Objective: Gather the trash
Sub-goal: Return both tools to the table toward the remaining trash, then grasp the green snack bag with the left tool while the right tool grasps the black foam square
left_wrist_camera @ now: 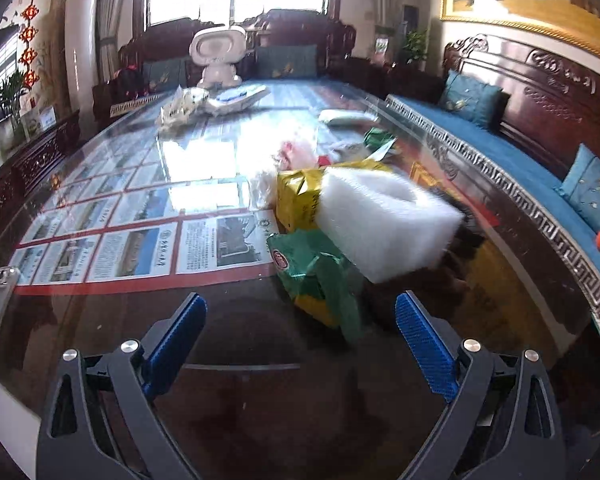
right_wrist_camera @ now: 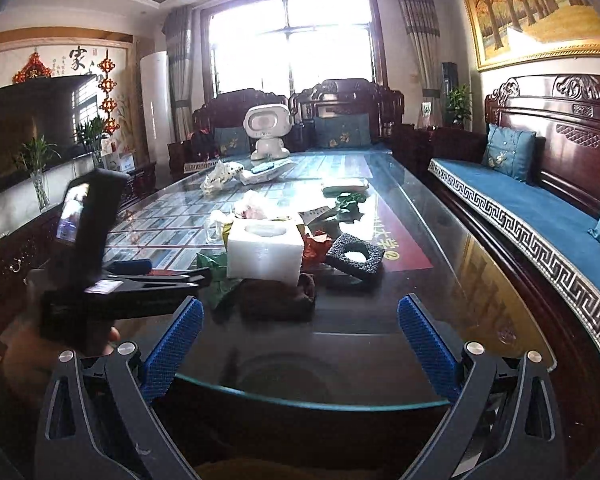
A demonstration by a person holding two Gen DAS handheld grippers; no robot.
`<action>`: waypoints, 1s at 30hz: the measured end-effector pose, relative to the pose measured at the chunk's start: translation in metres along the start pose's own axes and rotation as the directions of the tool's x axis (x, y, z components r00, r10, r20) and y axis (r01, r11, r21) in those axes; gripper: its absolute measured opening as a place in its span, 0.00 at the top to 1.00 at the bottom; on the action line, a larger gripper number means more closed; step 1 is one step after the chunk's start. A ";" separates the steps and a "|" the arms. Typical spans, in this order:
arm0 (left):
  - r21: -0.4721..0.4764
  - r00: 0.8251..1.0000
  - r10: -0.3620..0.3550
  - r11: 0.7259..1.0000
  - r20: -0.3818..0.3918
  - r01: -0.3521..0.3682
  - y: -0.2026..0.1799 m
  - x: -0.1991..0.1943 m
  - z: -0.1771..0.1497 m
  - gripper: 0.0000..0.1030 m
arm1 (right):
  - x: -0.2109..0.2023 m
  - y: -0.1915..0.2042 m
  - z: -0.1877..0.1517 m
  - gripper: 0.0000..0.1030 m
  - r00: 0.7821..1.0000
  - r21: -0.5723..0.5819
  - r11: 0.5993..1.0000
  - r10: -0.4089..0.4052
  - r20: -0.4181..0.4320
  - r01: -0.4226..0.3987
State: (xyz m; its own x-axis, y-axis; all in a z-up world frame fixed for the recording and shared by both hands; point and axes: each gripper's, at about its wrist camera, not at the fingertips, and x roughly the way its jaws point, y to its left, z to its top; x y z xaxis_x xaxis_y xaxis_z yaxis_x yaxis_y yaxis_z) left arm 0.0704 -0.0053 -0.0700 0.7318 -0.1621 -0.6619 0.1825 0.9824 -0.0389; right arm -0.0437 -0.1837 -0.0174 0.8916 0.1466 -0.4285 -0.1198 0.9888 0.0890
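A pile of trash lies on the glass table [left_wrist_camera: 228,360]: a white foam block [left_wrist_camera: 384,220], a green wrapper [left_wrist_camera: 320,276] and a yellow bag [left_wrist_camera: 300,196]. My left gripper [left_wrist_camera: 300,316] is open and empty, just short of the green wrapper. In the right wrist view the same white foam block [right_wrist_camera: 265,251] stands beside a black foam piece [right_wrist_camera: 354,257], a red wrapper [right_wrist_camera: 315,246] and a dark brown cloth [right_wrist_camera: 278,294]. My right gripper [right_wrist_camera: 300,320] is open and empty, above the table's near edge. The left gripper's body [right_wrist_camera: 100,280] shows at the left.
A white robot toy [right_wrist_camera: 266,130], crumpled plastic [right_wrist_camera: 220,176] and a flat packet [right_wrist_camera: 266,172] sit at the table's far end. A blue-cushioned wooden bench [right_wrist_camera: 540,208] runs along the right side. A low cabinet with plants [right_wrist_camera: 40,184] stands at the left.
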 end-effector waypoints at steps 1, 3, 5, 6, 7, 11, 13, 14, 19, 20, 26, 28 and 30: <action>-0.005 1.000 0.001 1.000 -0.015 -0.001 0.000 0.008 0.001 0.10 | 0.003 -0.002 0.000 0.08 1.000 0.001 1.000 0.001 -0.004 -0.001; -0.012 1.000 0.001 1.000 -0.031 -0.001 0.001 0.018 0.003 0.11 | 0.010 -0.005 0.001 0.08 1.000 0.002 1.000 0.001 -0.016 -0.001; -0.019 0.999 0.005 1.000 -0.042 -0.006 0.001 0.027 0.005 0.12 | 0.019 -0.009 0.003 0.08 1.000 0.006 1.000 0.001 -0.028 -0.001; -0.025 0.999 0.001 1.000 -0.047 -0.002 0.003 0.030 0.007 0.13 | 0.020 -0.011 0.000 0.08 0.999 0.006 1.000 0.002 -0.033 -0.002; -0.029 0.999 -0.002 1.000 -0.050 0.001 0.004 0.031 0.008 0.17 | 0.021 -0.010 0.000 0.08 0.999 0.007 1.000 0.002 -0.035 -0.002; -0.041 0.996 -0.039 0.999 -0.081 0.035 0.008 0.039 0.009 0.40 | 0.032 -0.014 0.003 0.08 0.999 0.011 1.000 0.008 -0.046 -0.007; -0.050 0.996 -0.043 0.998 -0.084 0.039 0.009 0.042 0.009 0.44 | 0.035 -0.014 0.004 0.08 0.999 0.016 1.000 0.012 -0.049 -0.012; -0.055 0.995 -0.052 0.997 -0.086 0.047 0.010 0.043 0.009 0.52 | 0.035 -0.014 0.003 0.08 0.999 0.017 1.000 0.016 -0.051 -0.015; -0.081 0.992 -0.093 0.993 -0.082 0.087 0.015 0.045 0.009 0.70 | 0.043 -0.011 0.002 0.08 0.997 0.016 1.000 0.028 -0.075 -0.027; -0.077 0.993 -0.093 0.993 -0.077 0.087 0.015 0.044 0.009 0.71 | 0.044 -0.010 0.002 0.08 0.996 0.016 1.000 0.029 -0.079 -0.027; -0.076 0.993 -0.113 0.991 -0.039 0.110 0.019 0.033 0.008 0.72 | 0.050 -0.017 0.008 0.08 0.995 0.054 0.998 0.017 -0.096 -0.012; -0.082 0.993 -0.113 0.991 -0.031 0.110 0.021 0.031 0.009 0.72 | 0.054 -0.024 0.013 0.08 0.995 0.064 0.998 -0.001 -0.099 0.007; -0.088 0.993 -0.113 0.990 -0.027 0.111 0.024 0.030 0.009 0.72 | 0.057 -0.032 0.017 0.08 0.995 0.069 0.997 -0.025 -0.096 0.032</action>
State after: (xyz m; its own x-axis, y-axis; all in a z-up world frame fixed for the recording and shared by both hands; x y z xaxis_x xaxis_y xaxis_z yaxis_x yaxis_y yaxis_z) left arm 0.1023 0.0131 -0.0842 0.6883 -0.2699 -0.6733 0.2037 0.9628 -0.1777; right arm 0.0181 -0.2070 -0.0293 0.8481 0.1233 -0.5153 -0.0606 0.9887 0.1370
